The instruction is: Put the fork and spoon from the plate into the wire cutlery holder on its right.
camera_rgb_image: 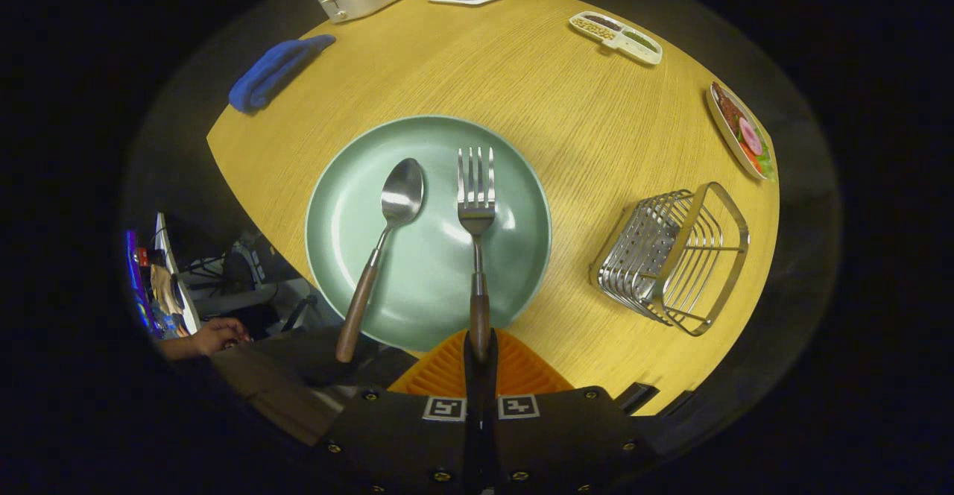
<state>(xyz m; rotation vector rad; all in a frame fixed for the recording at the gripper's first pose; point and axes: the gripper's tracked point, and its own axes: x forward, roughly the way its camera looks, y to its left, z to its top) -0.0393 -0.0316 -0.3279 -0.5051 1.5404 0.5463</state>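
- The gripper (479, 350) has its fingers drawn nearly together around the wooden end of the fork (477, 215); both appear to press on the handle, so I'd call the fork held by its very tail.
- The fork lies on the green plate (339, 204), right of centre, its long axis running straight from 6 o'clock to 12 o'clock: handle toward the fingers, tines pointing away at 12.
- The spoon (387, 234) lies just left of the fork on the same plate, apart from it. Its axis leans, bowl toward 1 o'clock and wooden handle toward 7, where the handle overhangs the plate's rim.
- The wire cutlery holder (674, 256) stands on the wooden table (522, 77), at 3 o'clock from the plate and well apart from it, apparently with nothing in it.
- Risk, as I judge it: gripped this far back, the heavy tine end could droop or swivel between the fingers when lifted, and the fork might slip out.
- A drooping head could scrape the plate or knock the spoon beside it.
- At the holder, tines arriving off-angle could catch on the wires or nudge the light basket instead of dropping in.
- The salad dish (741, 133) past the holder at 1 o'clock leaves little room for an overshoot.
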